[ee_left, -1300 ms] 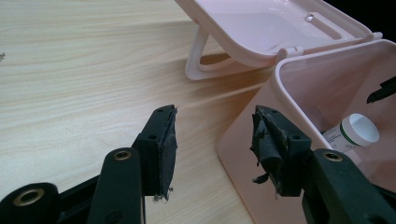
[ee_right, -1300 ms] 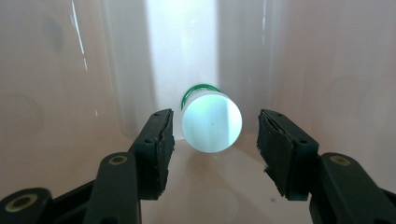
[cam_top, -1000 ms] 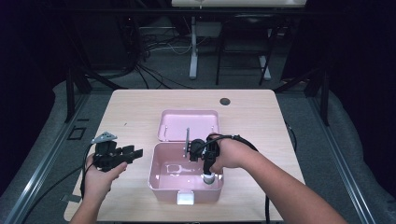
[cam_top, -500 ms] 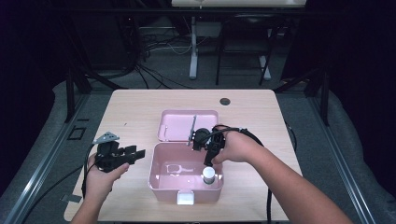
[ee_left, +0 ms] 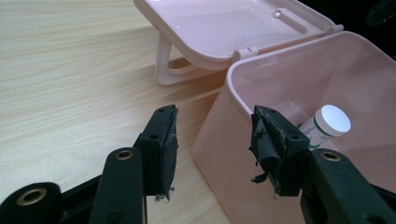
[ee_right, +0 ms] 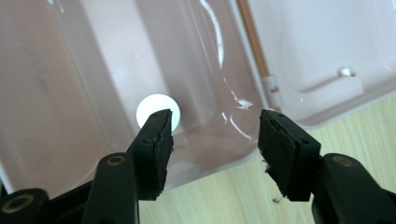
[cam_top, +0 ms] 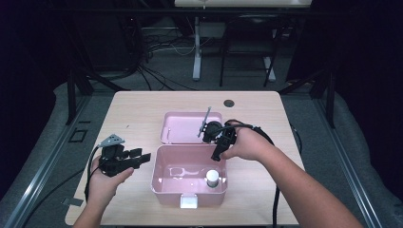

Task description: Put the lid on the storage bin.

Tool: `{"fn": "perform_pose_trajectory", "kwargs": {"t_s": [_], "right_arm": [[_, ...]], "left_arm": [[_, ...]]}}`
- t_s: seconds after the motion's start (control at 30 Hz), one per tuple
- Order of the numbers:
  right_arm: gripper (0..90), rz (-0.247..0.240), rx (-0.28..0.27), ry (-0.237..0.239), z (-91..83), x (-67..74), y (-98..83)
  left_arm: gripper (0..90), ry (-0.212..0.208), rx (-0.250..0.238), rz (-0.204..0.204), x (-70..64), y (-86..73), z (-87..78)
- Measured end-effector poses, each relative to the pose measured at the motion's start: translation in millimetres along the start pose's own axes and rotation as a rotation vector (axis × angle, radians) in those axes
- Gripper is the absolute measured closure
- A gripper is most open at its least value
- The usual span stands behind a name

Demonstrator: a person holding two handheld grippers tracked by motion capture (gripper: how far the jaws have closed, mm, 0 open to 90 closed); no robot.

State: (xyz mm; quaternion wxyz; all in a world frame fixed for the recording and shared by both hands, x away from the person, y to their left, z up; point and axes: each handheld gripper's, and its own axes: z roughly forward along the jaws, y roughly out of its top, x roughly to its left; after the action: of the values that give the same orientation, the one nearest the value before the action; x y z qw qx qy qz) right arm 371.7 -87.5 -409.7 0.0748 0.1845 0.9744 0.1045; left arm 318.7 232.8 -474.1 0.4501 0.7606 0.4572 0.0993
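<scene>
wooden table [cam_top: 142, 114] under dark room. pink box [cam_top: 164, 178] open, lid [cam_top: 183, 127] flat behind. white-capped bottle [cam_top: 212, 178] upright inside box, right side. right gripper [cam_top: 215, 154] above box rim, jaws apart, empty. left gripper [cam_top: 142, 157] beside box's left wall, jaws apart, empty.

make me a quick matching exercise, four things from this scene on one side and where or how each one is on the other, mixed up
Things
1. bottle
2. lid
3. left claw
4. right claw

Place or state
A. open, above the far rim of the box
B. standing inside the pink box
C. open, beside the box's left wall
D. swung open, lying back on the table

Pairs: 1-B, 2-D, 3-C, 4-A
</scene>
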Motion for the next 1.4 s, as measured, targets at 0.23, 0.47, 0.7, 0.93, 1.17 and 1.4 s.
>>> {"fn": "perform_pose_trajectory", "kwargs": {"t_s": [0.23,0.47,0.7,0.93,1.17,1.4], "right_arm": [[45.8,0.061,-0.026,-0.026,-5.2,-10.8,-6.3],[46.6,0.133,-0.055,-0.048,-8.8,-19.1,-11.1],[46.7,0.189,-0.06,-0.062,-8.0,-26.3,-17.0],[48.1,0.234,-0.084,-0.071,-6.7,-33.6,-24.6],[53.9,0.309,-0.144,-0.089,-6.3,-45.5,-34.1],[55.9,0.386,-0.184,-0.113,-4.1,-55.7,-38.9]], "left_arm": [[53.0,-0.035,0.0,0.018,-7.4,1.2,0.6],[58.1,-0.051,0.013,0.048,-17.1,1.4,2.1],[65.4,-0.049,0.036,0.081,-25.1,-0.5,6.9],[74.4,-0.041,0.048,0.128,-29.9,-1.9,9.6],[75.9,-0.021,0.044,0.152,-32.7,-1.9,9.2],[76.4,-0.023,0.036,0.143,-32.2,-2.5,9.4]]}}
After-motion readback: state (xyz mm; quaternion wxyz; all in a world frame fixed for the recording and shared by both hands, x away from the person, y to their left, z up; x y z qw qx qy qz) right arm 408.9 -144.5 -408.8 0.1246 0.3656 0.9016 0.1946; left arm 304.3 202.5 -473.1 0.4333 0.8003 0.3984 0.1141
